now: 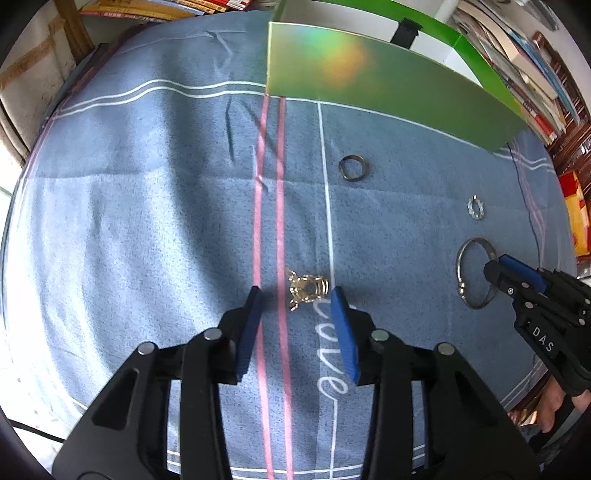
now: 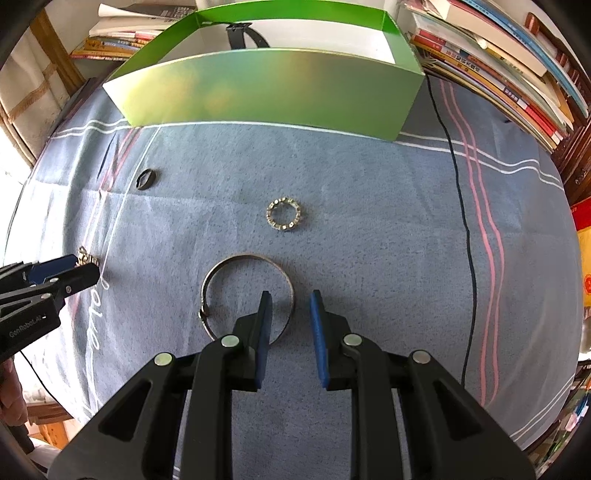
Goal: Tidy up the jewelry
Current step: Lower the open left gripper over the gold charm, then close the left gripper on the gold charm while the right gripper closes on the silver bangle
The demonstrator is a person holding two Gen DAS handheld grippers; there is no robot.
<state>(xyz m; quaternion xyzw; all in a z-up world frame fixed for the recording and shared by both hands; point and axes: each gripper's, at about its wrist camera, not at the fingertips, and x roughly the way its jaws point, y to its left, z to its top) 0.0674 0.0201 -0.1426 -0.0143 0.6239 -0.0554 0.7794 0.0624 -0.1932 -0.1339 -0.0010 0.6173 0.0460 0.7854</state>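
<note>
Blue cloth [image 1: 147, 206] with white and pink stripes and a cursive word stitched in white covers the work surface; books [image 2: 498, 62] stacked along the far and right edges. Green box [image 2: 273, 92], open-topped, stands at the far side of the cloth, a black strap-like item [image 2: 242, 35] inside against its white lining. Left gripper [image 1: 295, 299] low over the cloth, jaws spread wide, nothing between them; the gold charm [image 1: 308, 290] lies on the cloth just ahead of the fingertips, nearer the right-hand blue pad, next to a pink stripe. From the right wrist view the same charm [image 2: 86, 258] shows just past the left gripper's tip, partly hidden by it. Right gripper [image 2: 290, 299] jaws parted to a moderate gap, holding nothing; it straddles the near-right arc of the silver bangle [image 2: 218, 280], which lies flat, one finger [image 2: 264, 321] inside the hoop and the other outside, whether the pads touch the metal cannot be told. Bangle's clasp sits on its left side in that view. Beyond the bangle, apart from it, a small studded ring [image 2: 283, 215] lies flat. Farther left, near the box, a dark ring [image 1: 354, 168] rests alone on the cloth. A thin black cable [image 2: 458, 206] runs across the right part of the cloth
</note>
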